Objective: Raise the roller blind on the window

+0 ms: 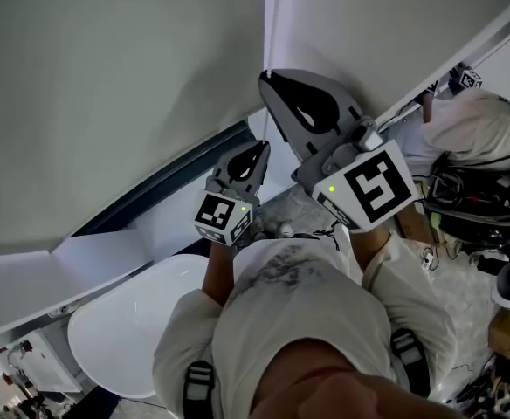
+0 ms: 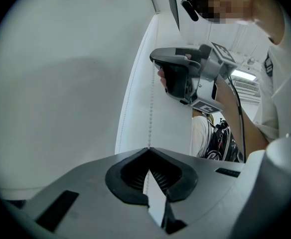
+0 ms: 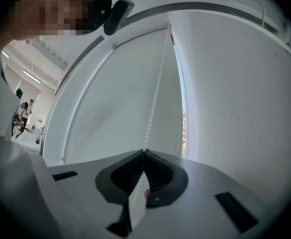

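Roller blind (image 3: 120,98) covered the window, its fabric just left of the bead chain (image 3: 155,103) in the right gripper view, w/ a thin strip of daylight (image 3: 184,118) just right of that chain. R gripper (image 3: 144,151) was pinched tight on the chain, higher up, & L gripper (image 2: 149,148) was clamped on the same chain just below it, both pointing approx level. Bare wall (image 3: 235,83) lay further right of the chain.
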